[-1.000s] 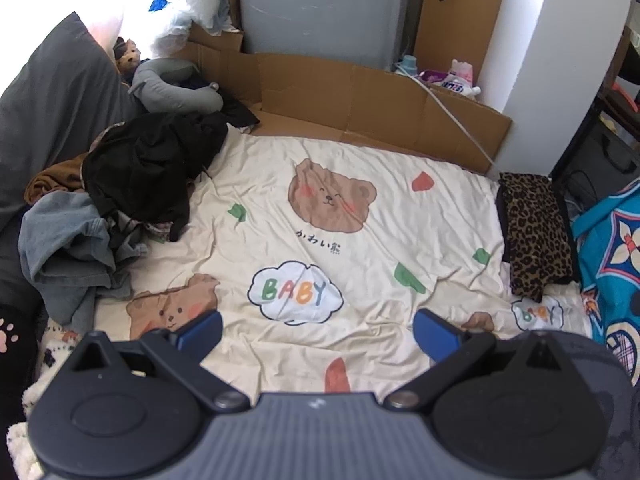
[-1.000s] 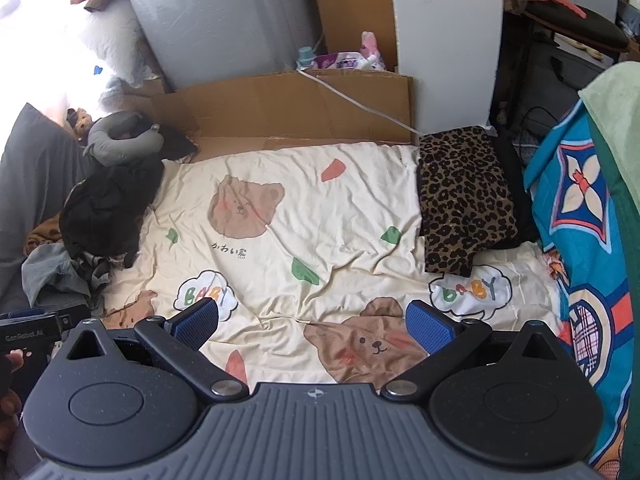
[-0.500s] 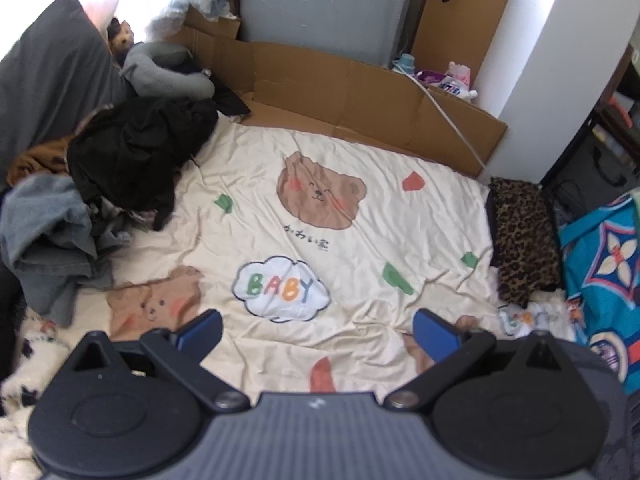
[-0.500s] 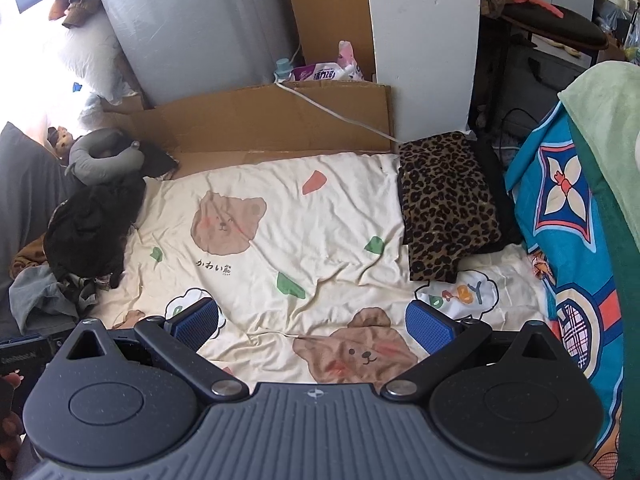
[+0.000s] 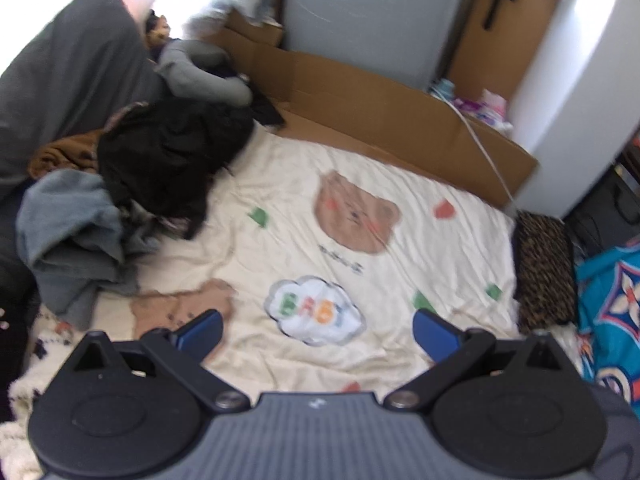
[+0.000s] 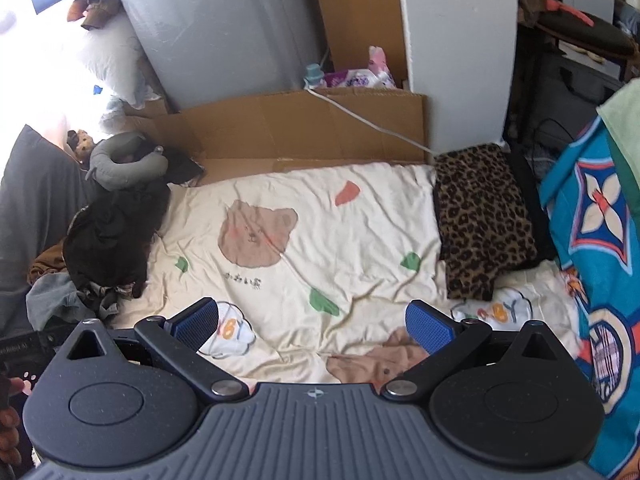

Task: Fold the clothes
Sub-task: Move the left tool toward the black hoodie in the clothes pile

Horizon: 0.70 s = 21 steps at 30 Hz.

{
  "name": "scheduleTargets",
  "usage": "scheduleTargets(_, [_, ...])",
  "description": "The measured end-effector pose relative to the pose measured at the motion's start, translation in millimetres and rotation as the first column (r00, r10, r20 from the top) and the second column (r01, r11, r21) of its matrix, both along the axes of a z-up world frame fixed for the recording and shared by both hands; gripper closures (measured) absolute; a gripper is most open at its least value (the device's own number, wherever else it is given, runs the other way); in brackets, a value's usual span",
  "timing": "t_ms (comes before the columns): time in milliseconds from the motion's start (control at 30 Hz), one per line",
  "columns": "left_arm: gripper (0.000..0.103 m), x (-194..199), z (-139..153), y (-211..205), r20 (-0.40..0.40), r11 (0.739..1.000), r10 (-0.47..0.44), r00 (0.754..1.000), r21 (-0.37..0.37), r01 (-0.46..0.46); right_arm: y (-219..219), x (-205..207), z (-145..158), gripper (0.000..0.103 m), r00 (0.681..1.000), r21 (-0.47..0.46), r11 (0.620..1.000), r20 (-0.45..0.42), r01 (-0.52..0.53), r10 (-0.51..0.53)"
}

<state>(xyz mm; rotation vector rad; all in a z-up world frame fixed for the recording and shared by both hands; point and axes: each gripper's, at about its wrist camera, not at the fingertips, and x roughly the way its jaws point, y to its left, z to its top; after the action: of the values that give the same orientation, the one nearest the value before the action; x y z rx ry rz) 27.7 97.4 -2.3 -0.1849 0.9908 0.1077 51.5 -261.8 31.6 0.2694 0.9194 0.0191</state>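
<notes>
Cream bedding printed with bears and "BABY" clouds, the bed sheet [image 6: 360, 248], lies bare in the middle, likely kept free as the folding surface. Both tools hover above its near edge: the left gripper [image 5: 318, 330] has its jaws spread wide with nothing between them, and the right gripper [image 6: 312, 326] likewise, jaws apart and empty, which suits picking the next garment. Outward at about ten o'clock in the left wrist view sits the pile of clothes [image 5: 160, 168], black, grey and brown pieces heaped loosely against a grey pillow [image 5: 68, 80], evidently awaiting folding. At two o'clock in the right wrist view a leopard-print garment [image 6: 480, 220] lies flat at the sheet's edge, seemingly set aside as finished. Cardboard [image 6: 304, 128] lines the far side.
</notes>
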Motion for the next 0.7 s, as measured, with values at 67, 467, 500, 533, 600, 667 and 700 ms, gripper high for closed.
scheduleTargets(67, [0.001, 6, 5, 14, 0.010, 0.999, 0.034, 0.999, 0.028, -0.035, 2, 6, 2, 0.001, 1.000, 0.005, 1.000, 0.015, -0.022, 0.022])
scheduleTargets(467, [0.008, 27, 28, 81, 0.104, 0.990, 0.118, 0.988, 0.059, -0.125, 11, 33, 0, 0.008, 0.992, 0.041, 0.992, 0.052, -0.121, 0.119])
scheduleTargets(500, [0.010, 27, 30, 86, 0.125, 0.989, 0.128, 0.984, 0.054, -0.135, 9, 34, -1, 0.008, 0.991, 0.061, 0.990, 0.052, -0.123, 0.120])
scheduleTargets(533, [0.010, 27, 33, 92, 0.145, 0.988, 0.137, 0.980, 0.048, -0.146, 8, 36, -1, 0.008, 0.991, 0.084, 0.989, 0.052, -0.125, 0.121])
scheduleTargets(600, [0.010, 27, 38, 104, 0.182, 0.988, 0.150, 0.972, 0.019, -0.156, 7, 39, -2, 0.008, 0.989, 0.106, 0.985, 0.070, -0.137, 0.130])
scheduleTargets(667, [0.010, 30, 40, 111, 0.187, 0.985, 0.164, 0.969, 0.030, -0.172, 10, 44, -1, 0.008, 0.985, 0.094, 0.984, 0.097, -0.150, 0.141])
scheduleTargets(700, [0.010, 33, 40, 114, 0.184, 0.983, 0.168, 0.968, 0.044, -0.179, 10, 46, -1, 0.008, 0.983, 0.095, 0.983, 0.115, -0.157, 0.146])
